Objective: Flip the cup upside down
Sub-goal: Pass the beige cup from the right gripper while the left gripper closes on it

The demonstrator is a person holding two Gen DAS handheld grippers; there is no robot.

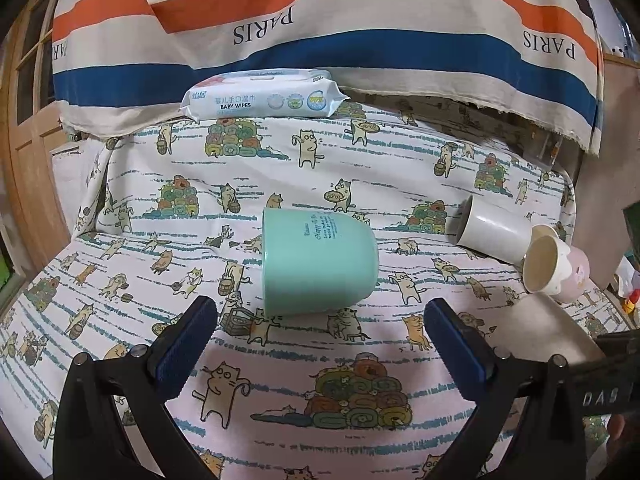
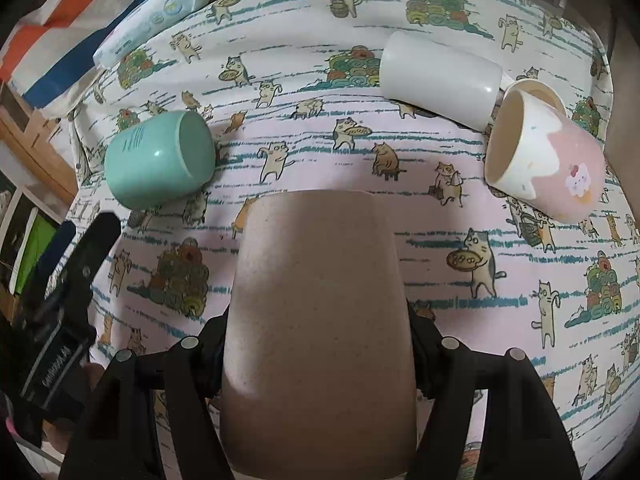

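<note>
A mint-green cup lies on its side on the cat-print cloth, just ahead of my left gripper, which is open and empty with a finger on either side below it. The same cup shows in the right wrist view, mouth facing right. My right gripper is shut on a brown speckled cup, held above the cloth; its mouth is hidden. A white cup and a pink-and-cream cup lie on their sides at the right, touching.
A pack of baby wipes lies at the back against a striped PARIS cloth. The white cup and pink cup sit right of the left gripper. A wooden frame stands at the left.
</note>
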